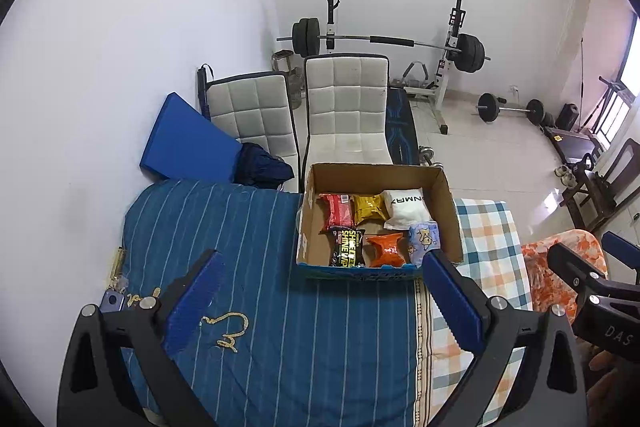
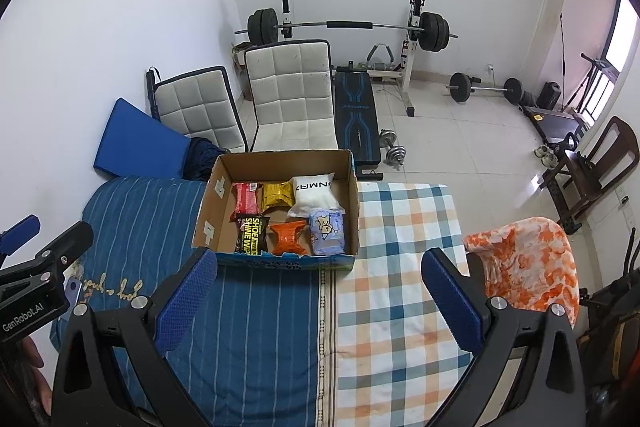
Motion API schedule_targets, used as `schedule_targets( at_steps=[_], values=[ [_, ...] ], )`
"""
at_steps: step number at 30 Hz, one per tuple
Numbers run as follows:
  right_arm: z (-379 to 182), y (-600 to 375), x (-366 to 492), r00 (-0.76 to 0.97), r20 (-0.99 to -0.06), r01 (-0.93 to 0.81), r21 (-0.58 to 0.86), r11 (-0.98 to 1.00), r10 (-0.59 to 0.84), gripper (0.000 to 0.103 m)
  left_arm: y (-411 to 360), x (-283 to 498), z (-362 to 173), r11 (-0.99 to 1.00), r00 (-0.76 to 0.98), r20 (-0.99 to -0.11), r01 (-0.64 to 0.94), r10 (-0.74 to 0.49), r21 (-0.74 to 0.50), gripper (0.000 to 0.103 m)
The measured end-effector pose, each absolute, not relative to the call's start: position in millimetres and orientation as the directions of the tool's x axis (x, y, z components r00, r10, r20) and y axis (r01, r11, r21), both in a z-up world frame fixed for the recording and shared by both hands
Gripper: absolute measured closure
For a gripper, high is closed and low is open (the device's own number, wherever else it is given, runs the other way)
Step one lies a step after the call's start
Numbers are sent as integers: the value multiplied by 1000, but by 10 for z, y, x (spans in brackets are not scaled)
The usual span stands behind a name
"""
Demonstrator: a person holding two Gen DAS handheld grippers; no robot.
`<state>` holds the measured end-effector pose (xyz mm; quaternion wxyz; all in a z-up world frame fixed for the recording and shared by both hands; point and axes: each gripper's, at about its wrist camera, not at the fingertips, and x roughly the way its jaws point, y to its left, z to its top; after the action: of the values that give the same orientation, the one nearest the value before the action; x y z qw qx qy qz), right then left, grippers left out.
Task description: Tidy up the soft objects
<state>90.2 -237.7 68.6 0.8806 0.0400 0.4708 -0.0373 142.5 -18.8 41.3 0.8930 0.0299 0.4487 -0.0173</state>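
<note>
Crinkly soft packets (image 1: 379, 227) in cardboard box (image 1: 450, 203)

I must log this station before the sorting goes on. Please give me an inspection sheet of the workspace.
Surface: bed with blue striped blanket beside a checked sheet.
Job's things: cardboard box holds six soft packets: red packet, yellow packet, white pouch, shoe wipes pack, orange packet, pale blue pack.
Clutter: orange patterned cloth on the right.
Grippers: left claw open, empty; right claw open, empty.
Cables: nothing seen.
Surroundings: two white chairs, barbell rack, tiled floor.
</note>
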Motion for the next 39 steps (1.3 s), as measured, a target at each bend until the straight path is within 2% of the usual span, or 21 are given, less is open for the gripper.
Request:
schedule_targets(
  at_steps=[39],
  values=[
    [716,-2350,870,563,-825,119,20,993,-51,0,-213,1408,503,996,612,-790,80,-24,31,2]
  ],
)
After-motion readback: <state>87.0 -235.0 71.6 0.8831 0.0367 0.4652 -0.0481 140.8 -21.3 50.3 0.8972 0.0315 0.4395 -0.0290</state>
